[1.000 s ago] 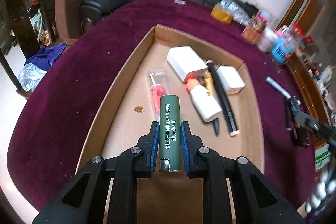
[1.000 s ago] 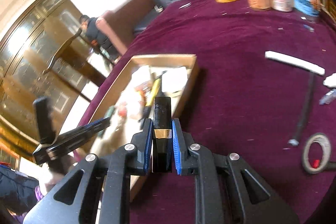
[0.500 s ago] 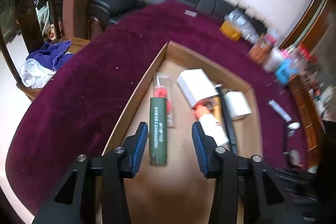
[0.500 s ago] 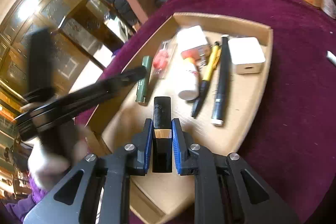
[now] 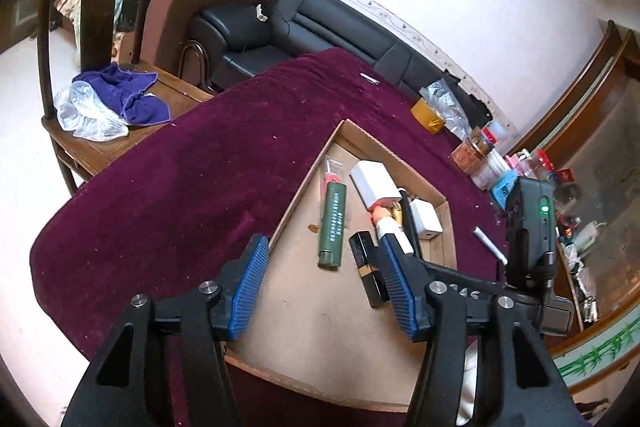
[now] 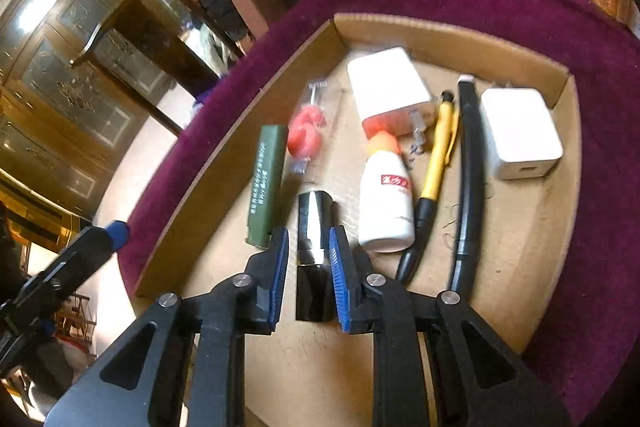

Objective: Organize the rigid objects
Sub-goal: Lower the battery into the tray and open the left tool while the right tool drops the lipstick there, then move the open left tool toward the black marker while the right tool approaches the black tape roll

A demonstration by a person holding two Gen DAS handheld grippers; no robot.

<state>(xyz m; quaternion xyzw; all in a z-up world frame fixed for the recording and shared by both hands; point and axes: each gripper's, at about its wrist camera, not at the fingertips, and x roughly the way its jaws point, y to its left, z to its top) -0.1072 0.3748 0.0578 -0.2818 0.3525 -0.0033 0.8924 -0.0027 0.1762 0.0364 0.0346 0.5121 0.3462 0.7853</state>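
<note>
A maroon cloth (image 5: 168,195) covered the table; my left gripper (image 5: 324,287) was opening, empty. Only the right view showed my right gripper (image 6: 308,267) loosening off the black tube (image 6: 314,227) in the cardboard tray (image 6: 452,31)

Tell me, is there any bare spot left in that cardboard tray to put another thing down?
Yes. The tray floor is bare near its front edge, below the black tube and white bottle, and along the right wall under the white charger. The middle and far end are crowded.

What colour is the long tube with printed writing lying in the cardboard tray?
Dark green tube with pale lettering, clearest in the right wrist view.
</note>
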